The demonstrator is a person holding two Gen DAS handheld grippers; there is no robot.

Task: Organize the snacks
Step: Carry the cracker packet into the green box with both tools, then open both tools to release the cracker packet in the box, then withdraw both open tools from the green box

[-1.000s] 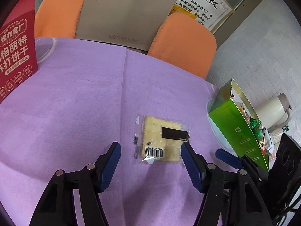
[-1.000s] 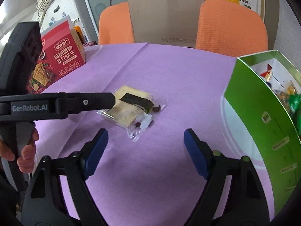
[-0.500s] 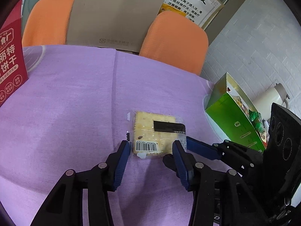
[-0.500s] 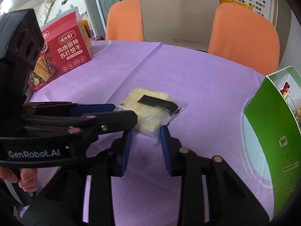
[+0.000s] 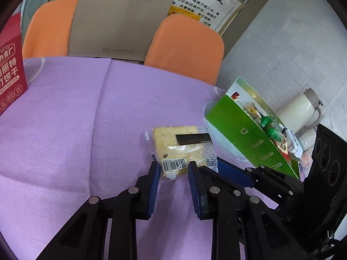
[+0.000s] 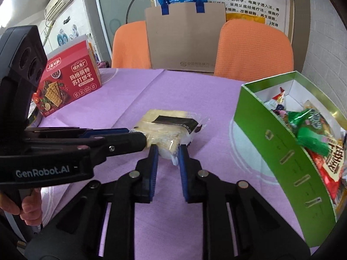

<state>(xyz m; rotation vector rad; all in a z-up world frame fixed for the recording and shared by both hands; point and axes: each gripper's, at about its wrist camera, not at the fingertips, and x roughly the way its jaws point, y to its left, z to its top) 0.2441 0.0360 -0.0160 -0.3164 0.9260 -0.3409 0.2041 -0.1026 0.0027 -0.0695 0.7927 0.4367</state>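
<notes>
Clear-wrapped square cracker packet with a black label strip and a barcode (image 5: 180, 149) lying flat on the purple-clothed tabletop (image 5: 65, 130), near its middle. Left claw (image 5: 173, 169), black with blue pads, reaching in from 6 o'clock in the left wrist view, jaws closing on the packet's near barcoded edge, that edge caught between the blue pads (image 5: 155, 173) and touched by both. Right claw (image 6: 168, 153), same build, coming in from 6 o'clock in its own view, jaws closing on the near corner of the same packet (image 6: 167, 130), wrapper pinched between the pads. Seen from the right wrist, left claw's fingers (image 6: 117, 140) stretching across from 9 o'clock to meet the packet's left side, just beside the right claw's tips; a hand (image 6: 23, 205) gripping its handle at 8 o'clock. Both claws thus pinching adjoining edges of one packet, tips close together.

Open green cardboard box (image 6: 282, 147) at 3 o'clock of the packet, near but apart, filled with assorted wrapped snacks (image 6: 314, 130). Red cracker carton with printed biscuits (image 6: 69, 86) at 10 o'clock, well apart. Two orange chairs (image 6: 253, 49) and a brown paper bag with blue handles (image 6: 184, 41) beyond the far tabletop edge at 12 o'clock. Pale thermos jug (image 5: 299, 108) behind the green box in the left wrist view.
</notes>
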